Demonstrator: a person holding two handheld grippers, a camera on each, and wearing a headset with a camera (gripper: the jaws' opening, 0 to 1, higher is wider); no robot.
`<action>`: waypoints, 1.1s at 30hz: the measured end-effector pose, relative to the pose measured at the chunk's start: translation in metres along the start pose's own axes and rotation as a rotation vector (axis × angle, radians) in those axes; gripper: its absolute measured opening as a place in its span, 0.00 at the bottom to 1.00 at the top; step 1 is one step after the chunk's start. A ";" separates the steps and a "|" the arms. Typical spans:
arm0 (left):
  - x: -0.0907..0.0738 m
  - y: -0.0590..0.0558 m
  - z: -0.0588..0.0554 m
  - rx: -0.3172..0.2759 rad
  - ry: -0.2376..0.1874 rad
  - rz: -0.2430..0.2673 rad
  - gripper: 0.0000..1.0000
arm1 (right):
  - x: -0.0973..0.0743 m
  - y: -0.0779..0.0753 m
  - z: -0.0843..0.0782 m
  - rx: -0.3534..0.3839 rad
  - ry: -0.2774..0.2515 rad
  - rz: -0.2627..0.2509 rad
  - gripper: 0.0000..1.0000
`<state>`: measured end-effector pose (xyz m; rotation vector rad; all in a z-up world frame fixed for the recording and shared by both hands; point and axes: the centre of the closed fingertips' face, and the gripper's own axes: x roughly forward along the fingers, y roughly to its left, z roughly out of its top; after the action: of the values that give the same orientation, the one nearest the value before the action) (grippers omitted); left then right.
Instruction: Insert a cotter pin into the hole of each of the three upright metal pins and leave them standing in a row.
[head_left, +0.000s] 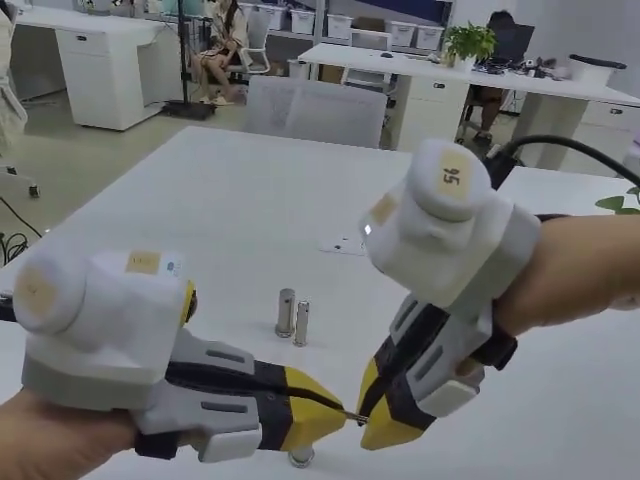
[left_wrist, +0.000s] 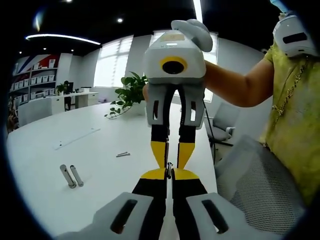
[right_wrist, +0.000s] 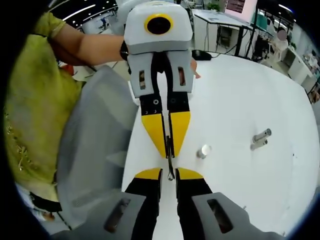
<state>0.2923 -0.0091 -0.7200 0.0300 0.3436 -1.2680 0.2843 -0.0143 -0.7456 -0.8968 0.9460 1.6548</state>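
2 grippers meet tip to tip over the table: the left gripper and right gripper both have jaws pinched on 1 thin cotter pin. It looks light, springy and easily bent, best held near its loop. 3 metal pins stand below.

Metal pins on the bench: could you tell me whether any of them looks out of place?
All three stand upright. Two metal pins sit close together, but the third pin stands well apart from them, so the three do not yet read as an even row.
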 end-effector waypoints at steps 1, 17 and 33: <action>0.000 -0.001 0.000 0.002 -0.001 -0.004 0.00 | 0.000 0.002 0.001 0.004 -0.004 0.010 0.12; 0.003 -0.009 0.001 0.049 0.007 -0.040 0.00 | -0.001 0.006 -0.002 0.008 0.011 0.031 0.05; 0.003 0.002 -0.003 -0.061 0.018 -0.021 0.01 | -0.004 -0.006 0.002 -0.092 0.035 -0.087 0.04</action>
<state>0.2944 -0.0105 -0.7235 -0.0143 0.3986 -1.2781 0.2904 -0.0126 -0.7420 -1.0172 0.8483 1.6238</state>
